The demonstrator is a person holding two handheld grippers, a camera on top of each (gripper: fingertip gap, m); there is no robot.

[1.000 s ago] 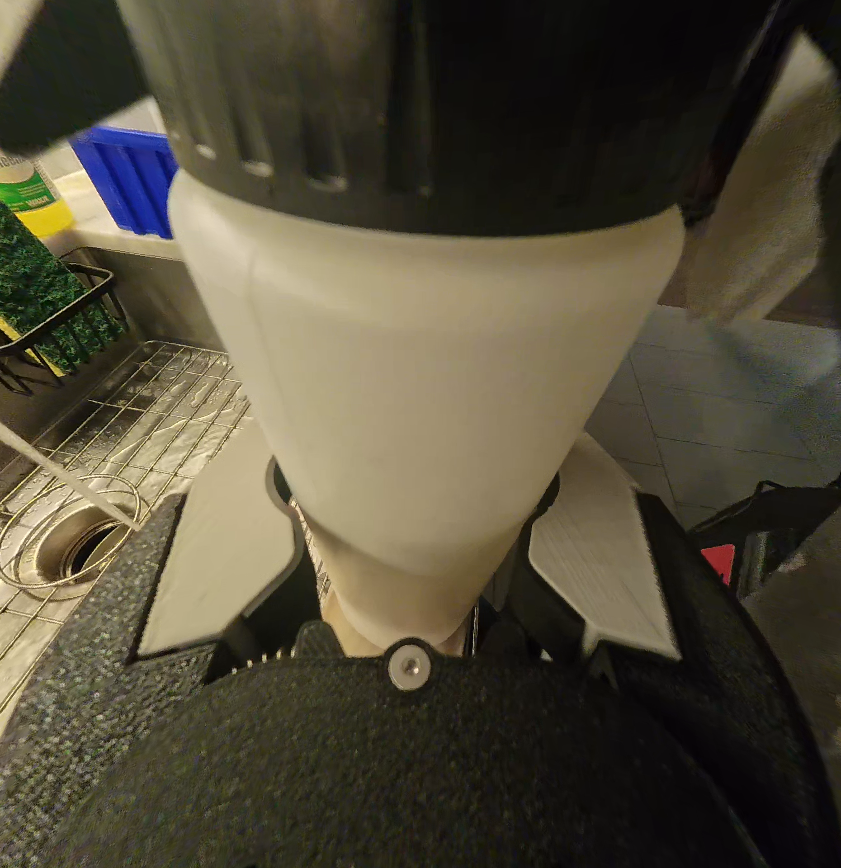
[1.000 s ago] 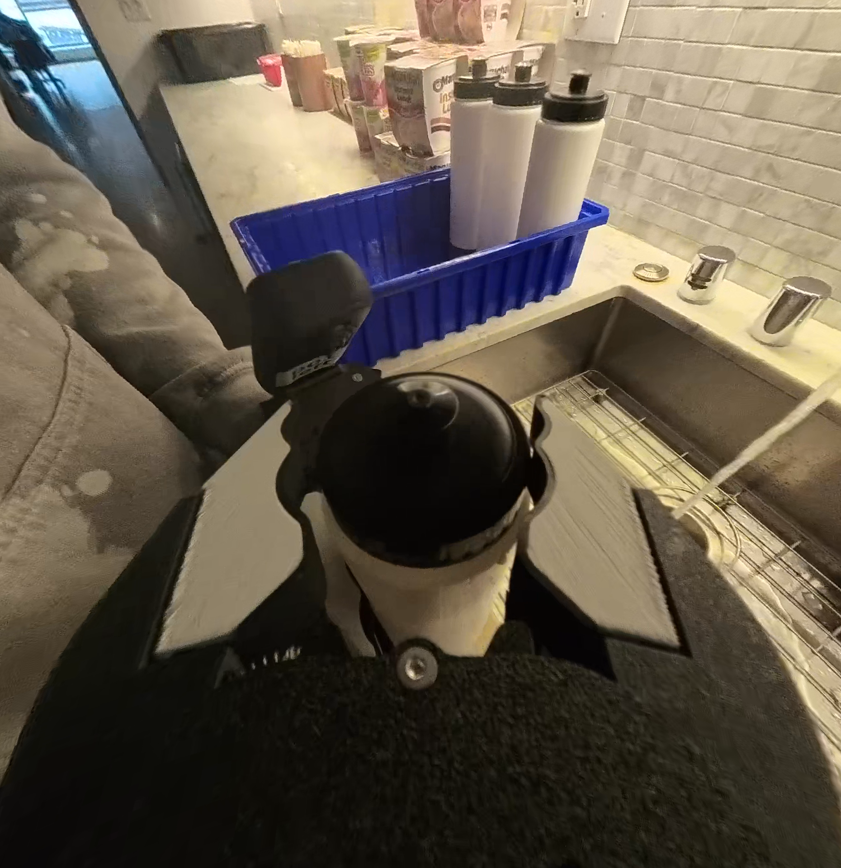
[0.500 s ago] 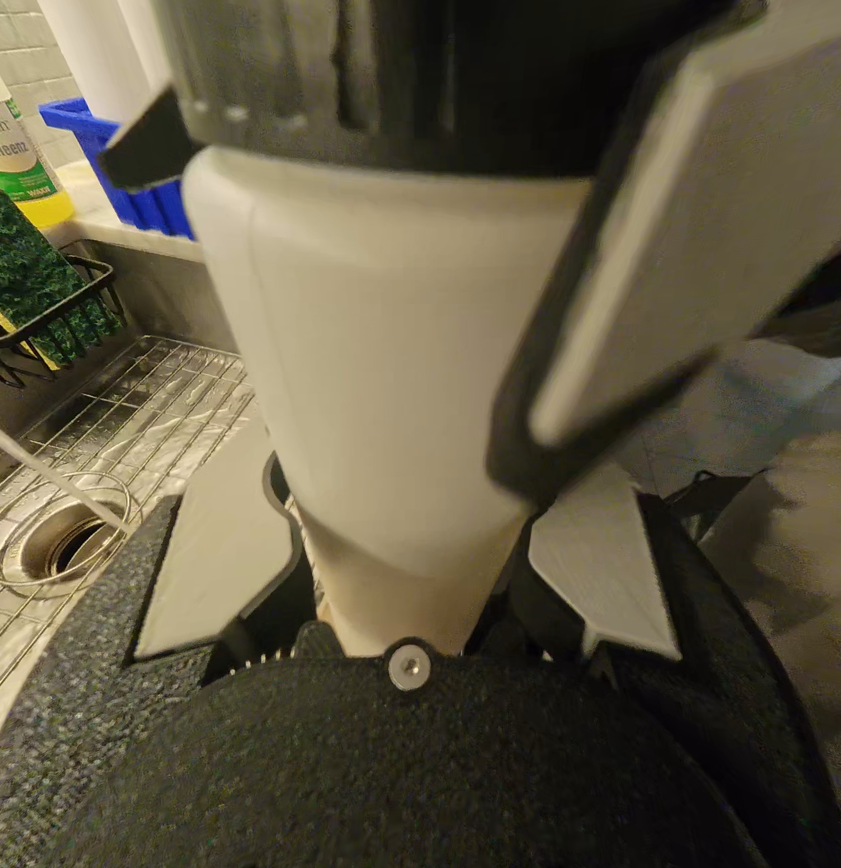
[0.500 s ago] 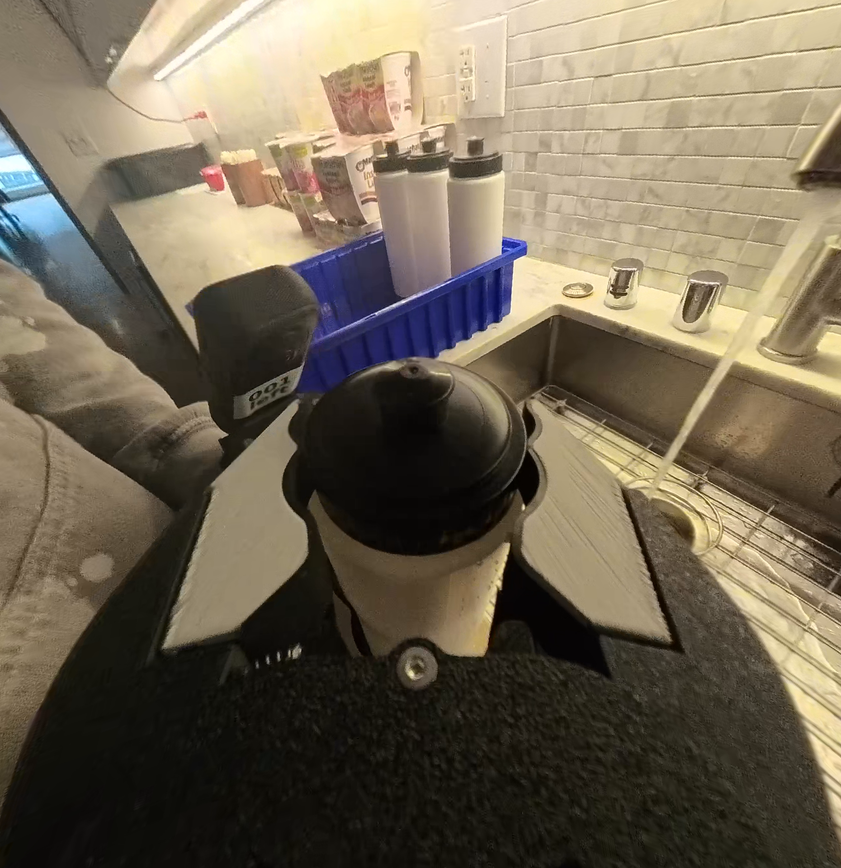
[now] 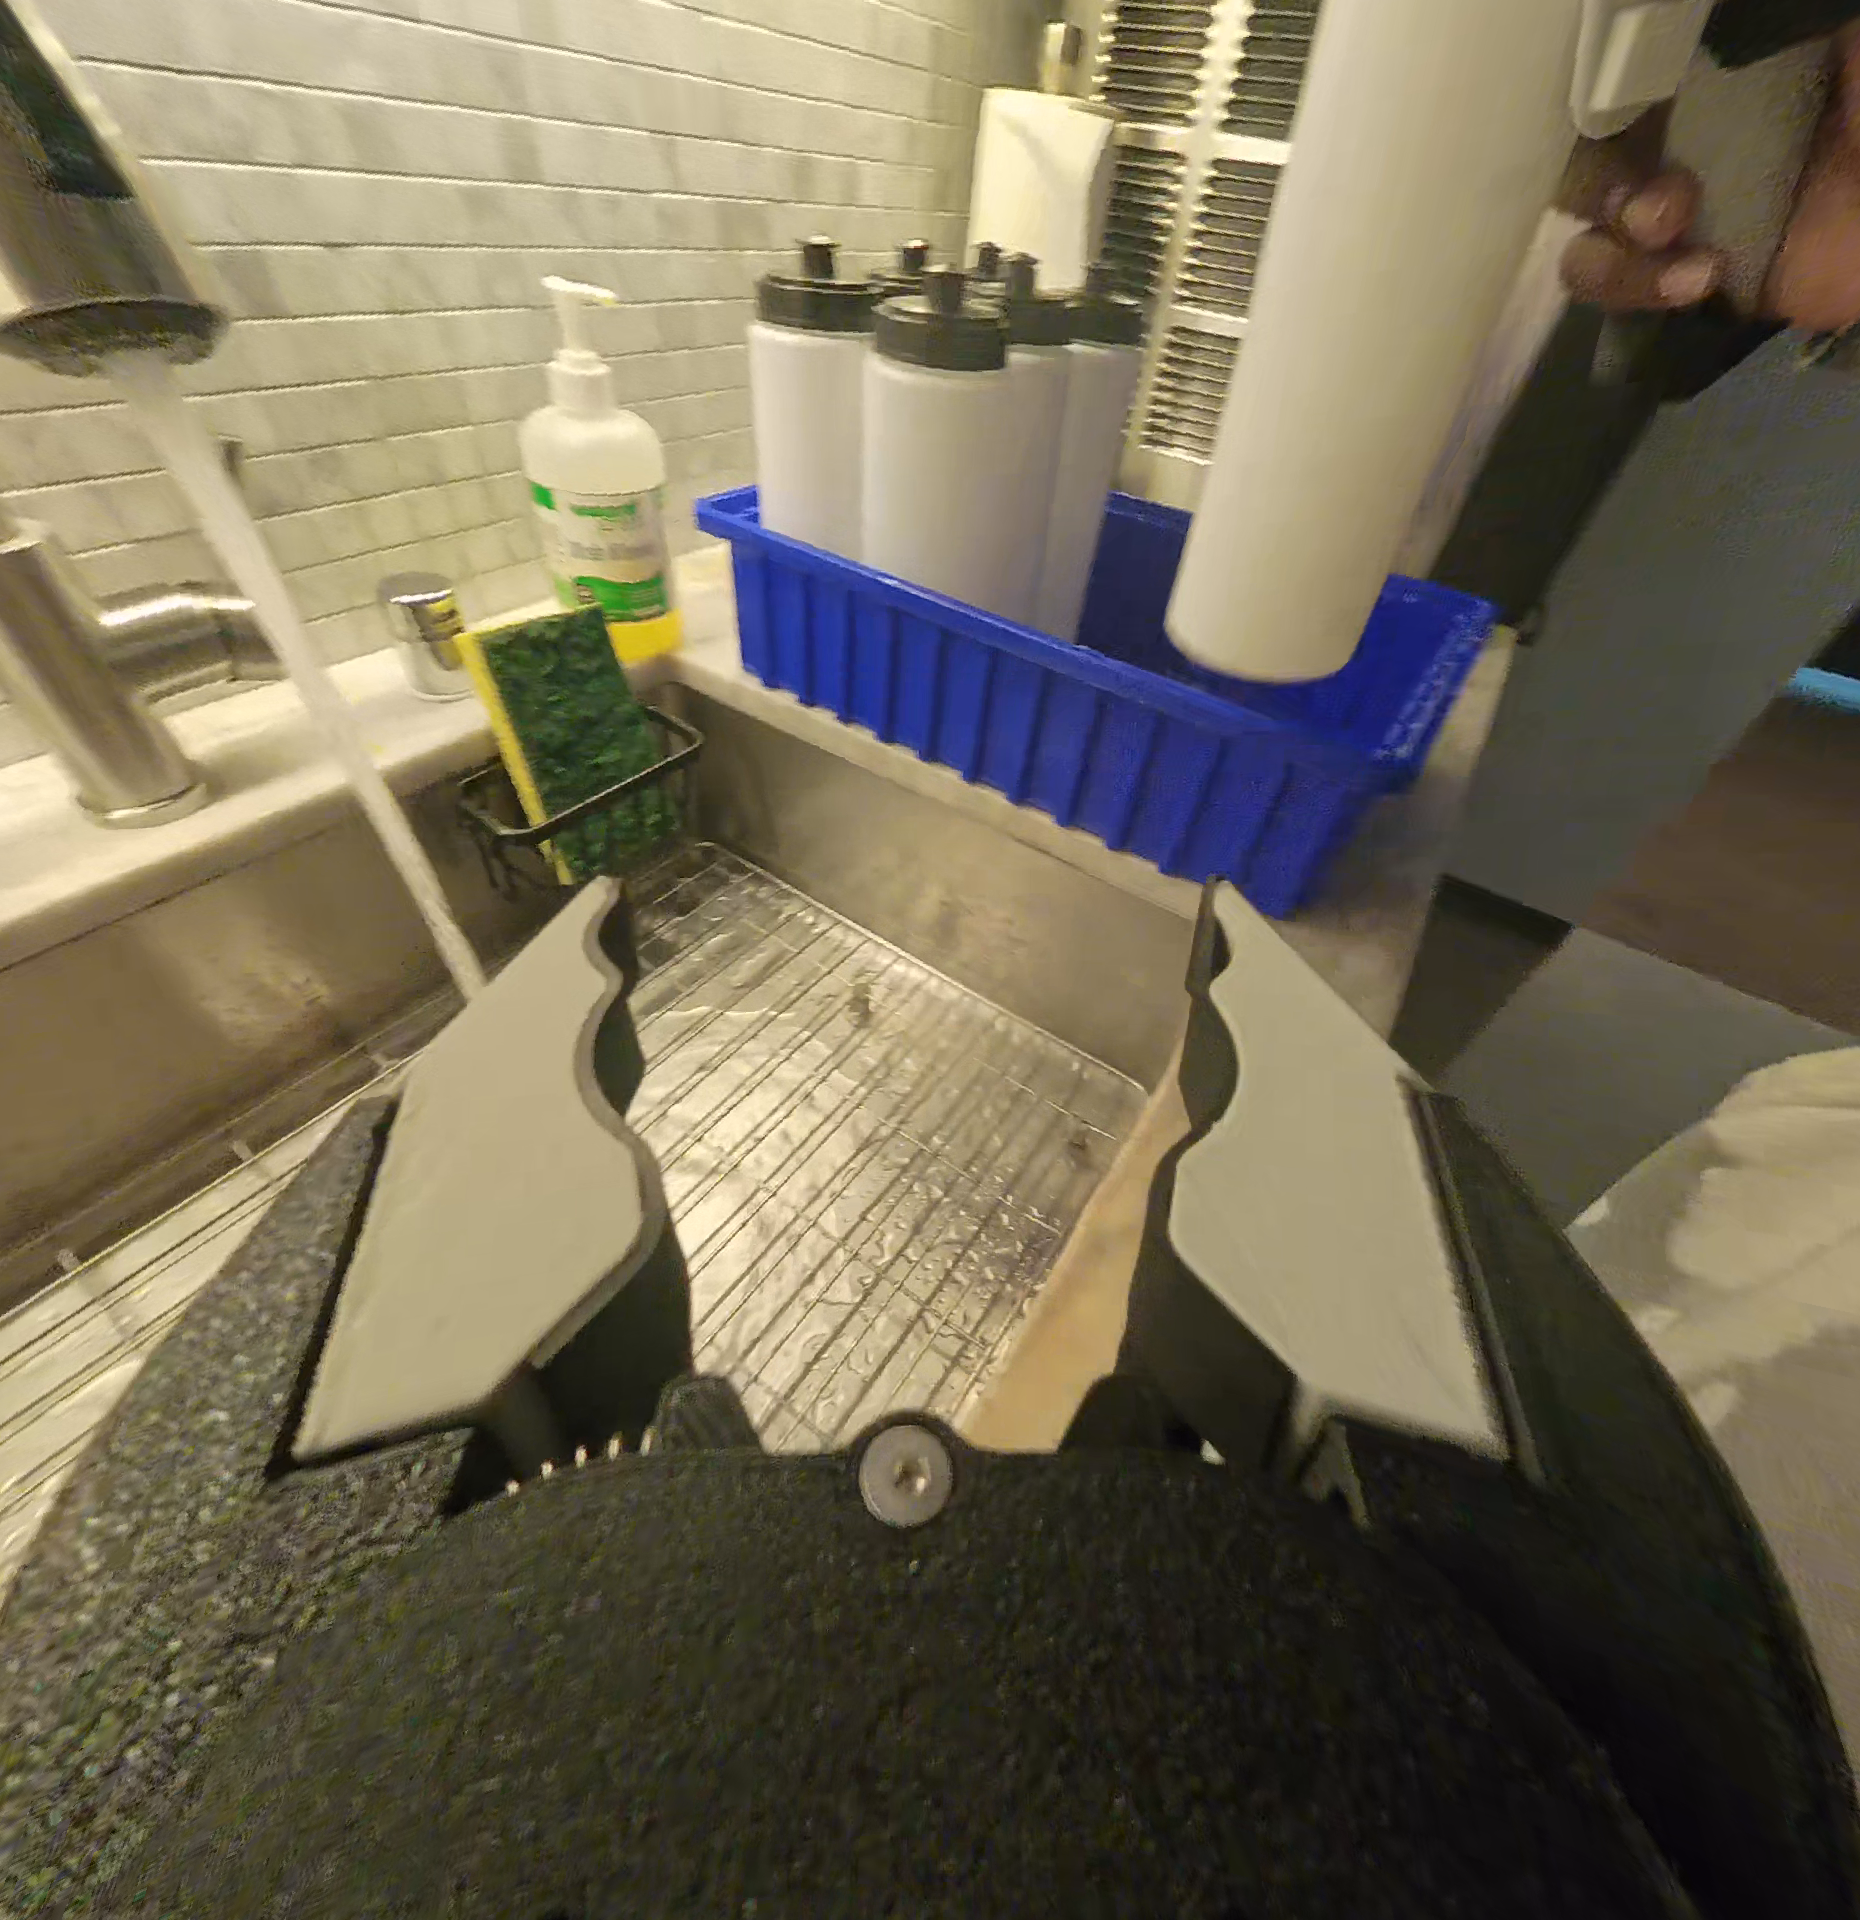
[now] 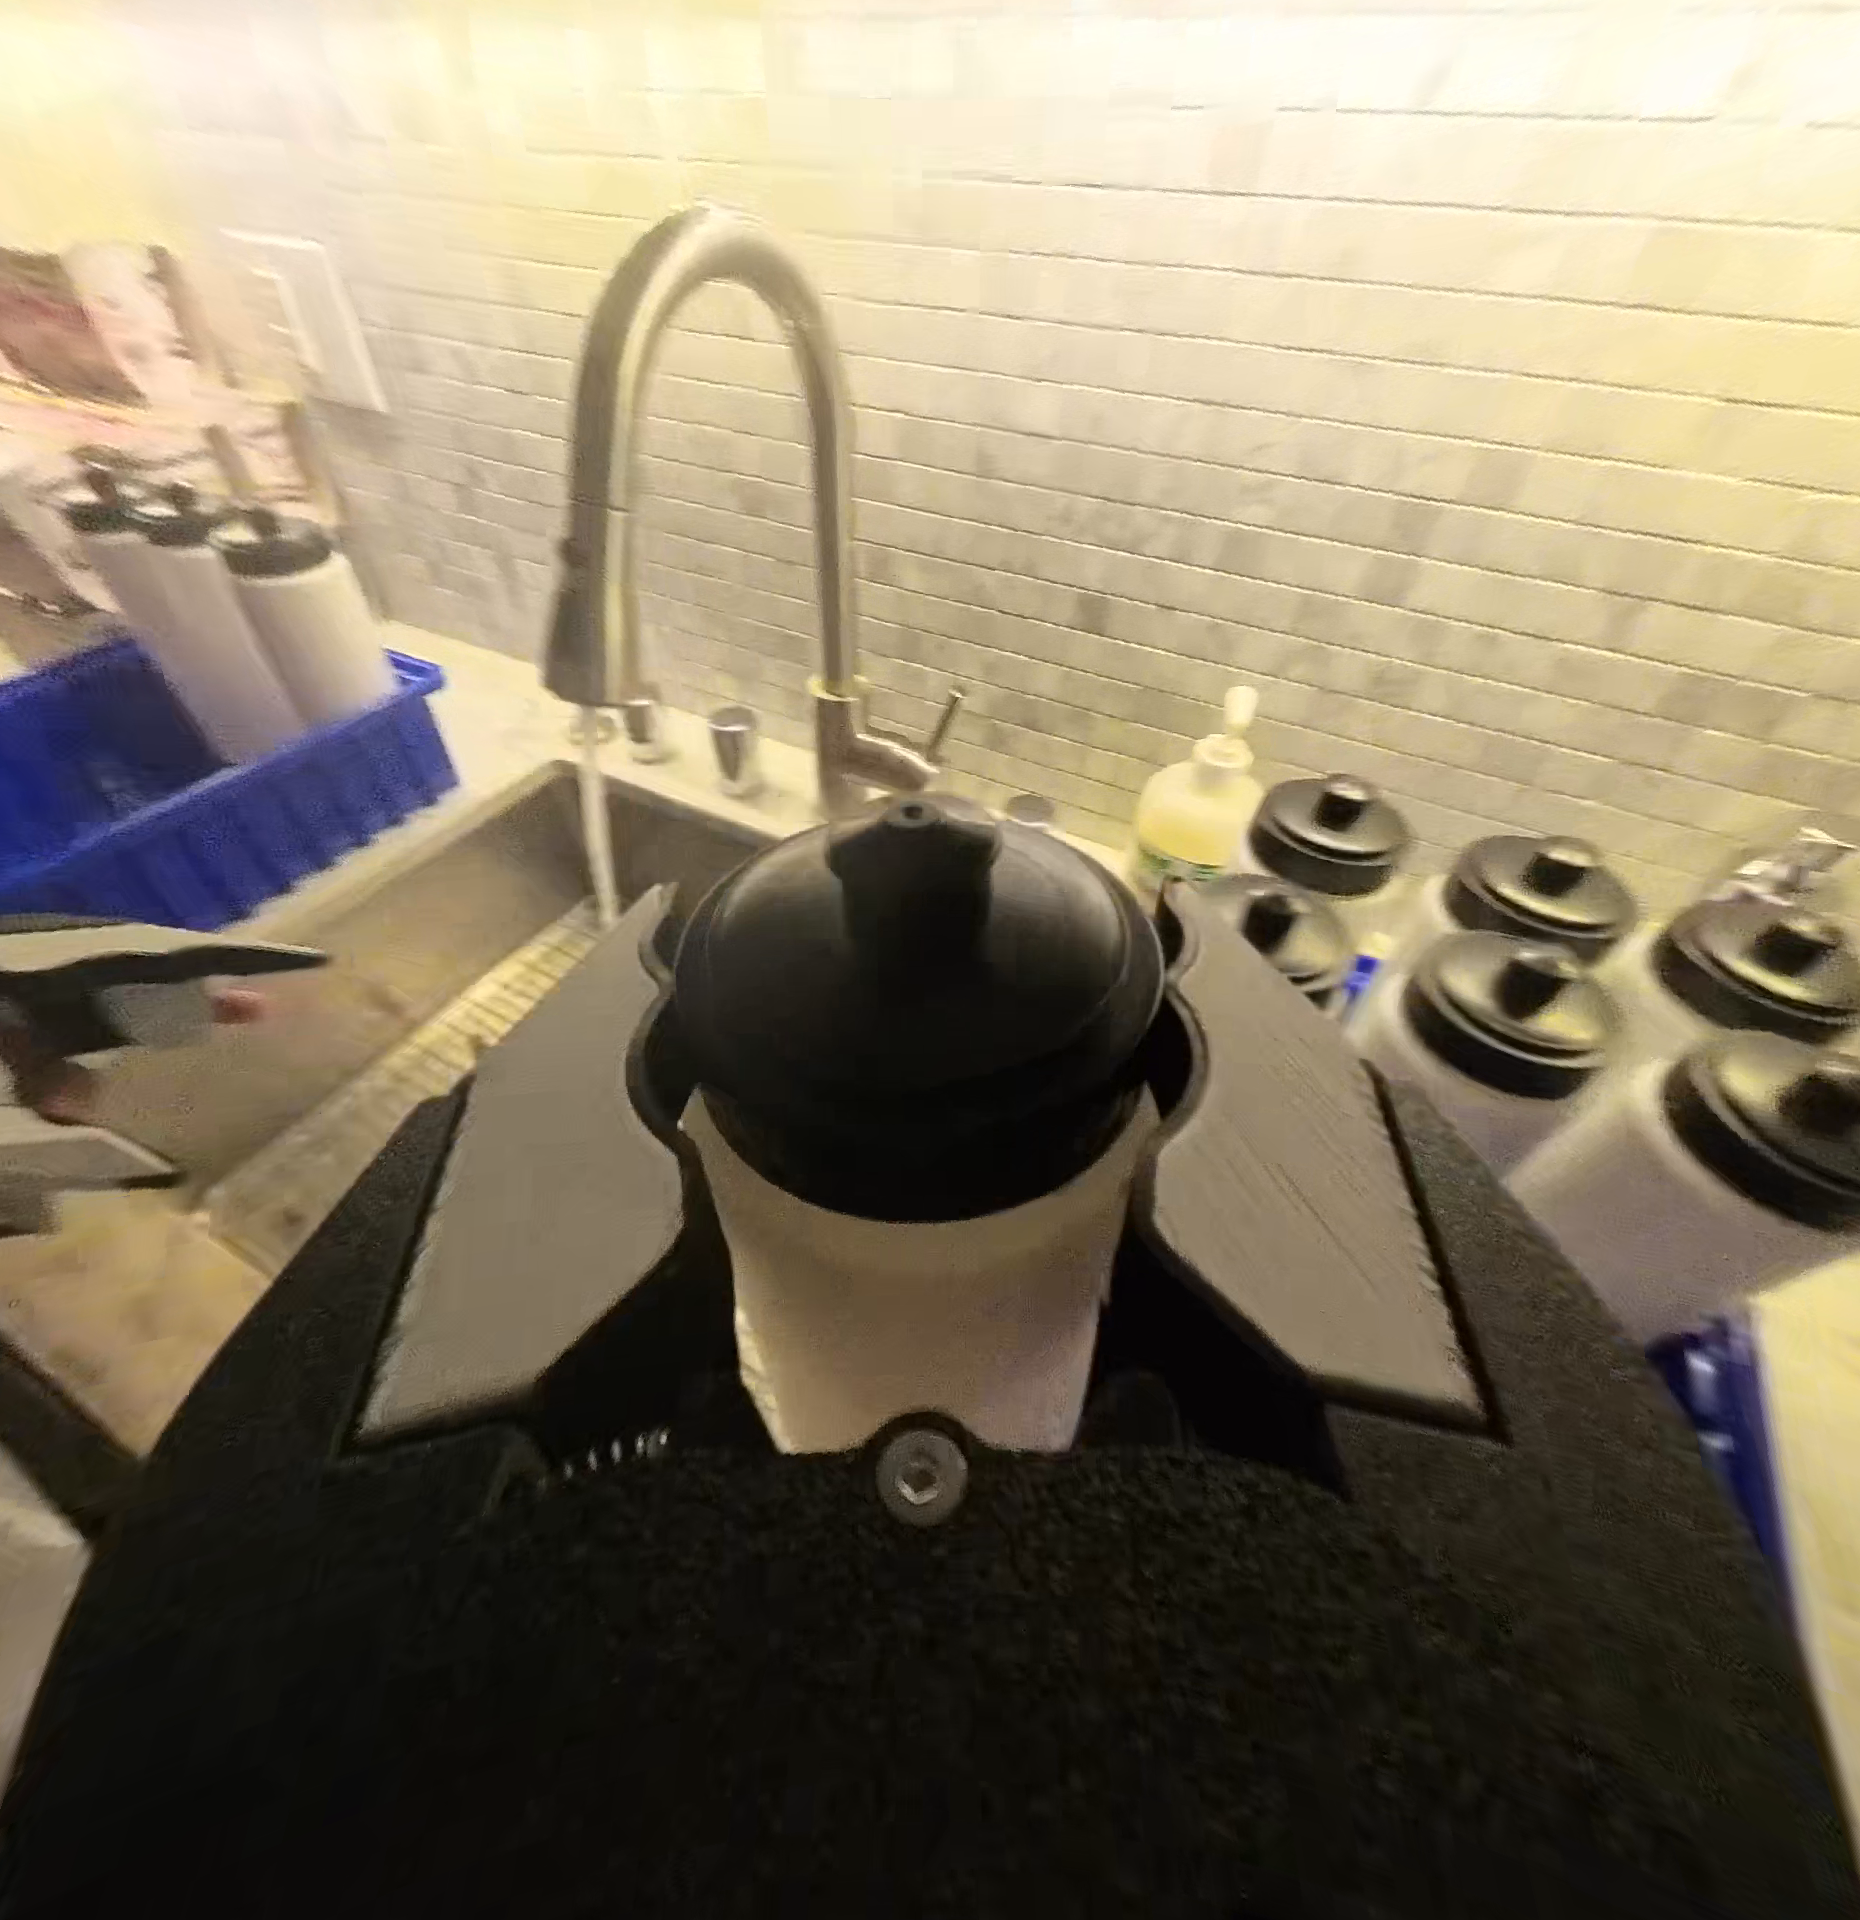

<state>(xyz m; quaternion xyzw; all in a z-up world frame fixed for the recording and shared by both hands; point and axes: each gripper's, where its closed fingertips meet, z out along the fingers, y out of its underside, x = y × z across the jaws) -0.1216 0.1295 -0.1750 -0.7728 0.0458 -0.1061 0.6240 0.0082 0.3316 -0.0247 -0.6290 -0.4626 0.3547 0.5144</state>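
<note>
Left gripper [image 5: 905,956]: yours gapes wide and empty above the sink [image 5: 905,862].
Right gripper [image 6: 910,971]: clamped around the white bottle [image 6: 910,1278] under its black cap.
Risk: wet plastic could slip, I judge.

From where I sit, printing shows in only two places. The soap pump bottle [image 5: 597,488] at the back edge of the desk, beside the sink's far right corner, carries a green and white label with lettering on it. A small chrome cap [image 5: 424,634] just left of it wears a yellow sticker, too blurred to make out. In the right wrist view I find nothing legible.
</note>
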